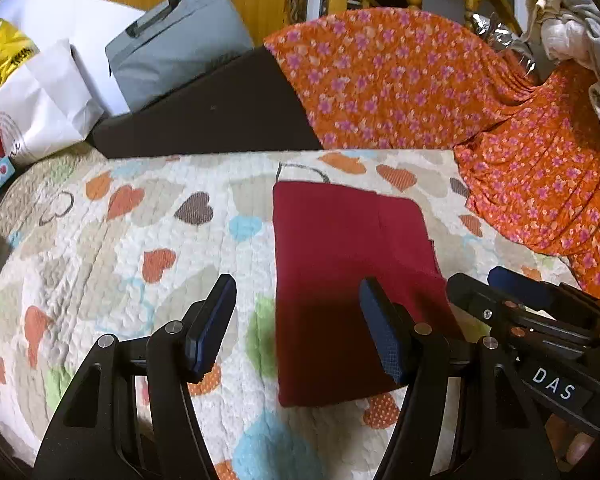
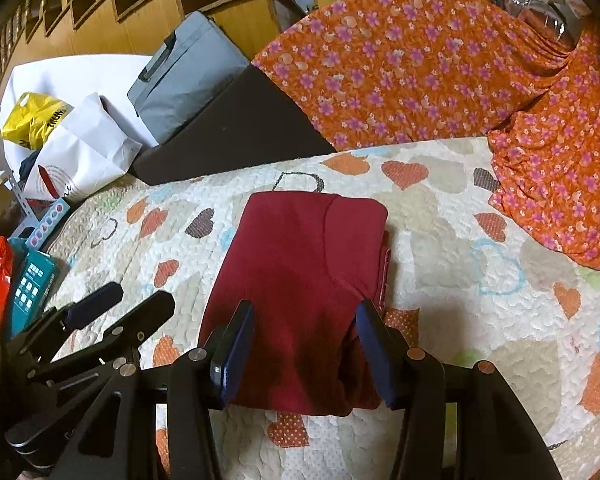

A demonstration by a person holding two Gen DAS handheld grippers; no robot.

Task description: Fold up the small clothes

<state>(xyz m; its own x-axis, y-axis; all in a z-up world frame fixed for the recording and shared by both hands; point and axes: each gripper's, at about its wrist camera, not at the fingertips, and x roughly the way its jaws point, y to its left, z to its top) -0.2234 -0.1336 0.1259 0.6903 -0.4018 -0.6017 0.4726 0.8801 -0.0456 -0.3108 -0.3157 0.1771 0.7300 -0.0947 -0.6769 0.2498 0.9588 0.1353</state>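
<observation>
**Red garment folded to a narrow rectangle; both grippers free**

Progress. The red garment (image 1: 340,276) lies flat on the heart-print quilt (image 1: 112,248), near the middle of the bed, already reduced to a tidy upright rectangle. In the right wrist view a layered edge with a pale stitched hem shows along its right side, which indicates sides turned in. Judged from this, the lengthwise folds are done; a final crosswise fold, near end to far end, may remain, or the piece may be complete and due to be set aside. No other small clothes awaiting folding can be identified with certainty; an orange flowered cloth (image 1: 400,80) is draped behind, and a pale bundle (image 1: 572,28) sits at far right.

Grippers. The left gripper (image 1: 300,328) is spread wide and grips nothing, hovering over the garment's left edge. The right gripper (image 2: 306,344) is likewise wide apart, holding nothing, its fingers straddling the garment's near end.

Writing. "DAS" reads clearly on the right gripper body in the left wrist view. Print on the yellow bag (image 2: 36,118) and the white paper bag (image 2: 80,160) is illegible.
</observation>
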